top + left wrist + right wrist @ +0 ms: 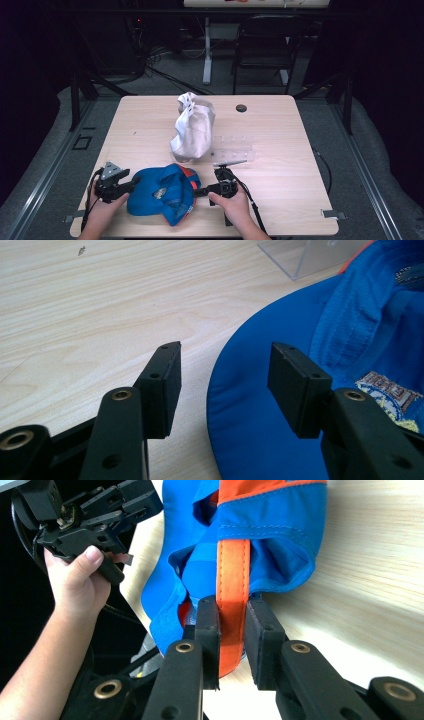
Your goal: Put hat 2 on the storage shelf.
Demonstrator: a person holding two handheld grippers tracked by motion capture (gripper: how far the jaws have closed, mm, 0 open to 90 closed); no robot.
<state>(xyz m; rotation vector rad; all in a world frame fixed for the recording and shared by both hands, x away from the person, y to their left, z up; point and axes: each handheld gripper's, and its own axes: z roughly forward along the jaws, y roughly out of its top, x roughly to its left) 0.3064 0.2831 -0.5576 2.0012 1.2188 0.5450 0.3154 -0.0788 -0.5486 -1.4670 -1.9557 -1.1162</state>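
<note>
Blue cap (162, 195) lies upside down at the table's (280, 210) near edge, between both grippers. Right gripper (231, 630) jaws clamped on the orange strap (232, 570); left gripper (222, 380) jaws apart, brim edge between them, not pinched. Best close left on the brim before pulling the strap. Near edge is tight; free room ahead-right, bag (192, 130) and clear stand (235, 150) just beyond.
</note>
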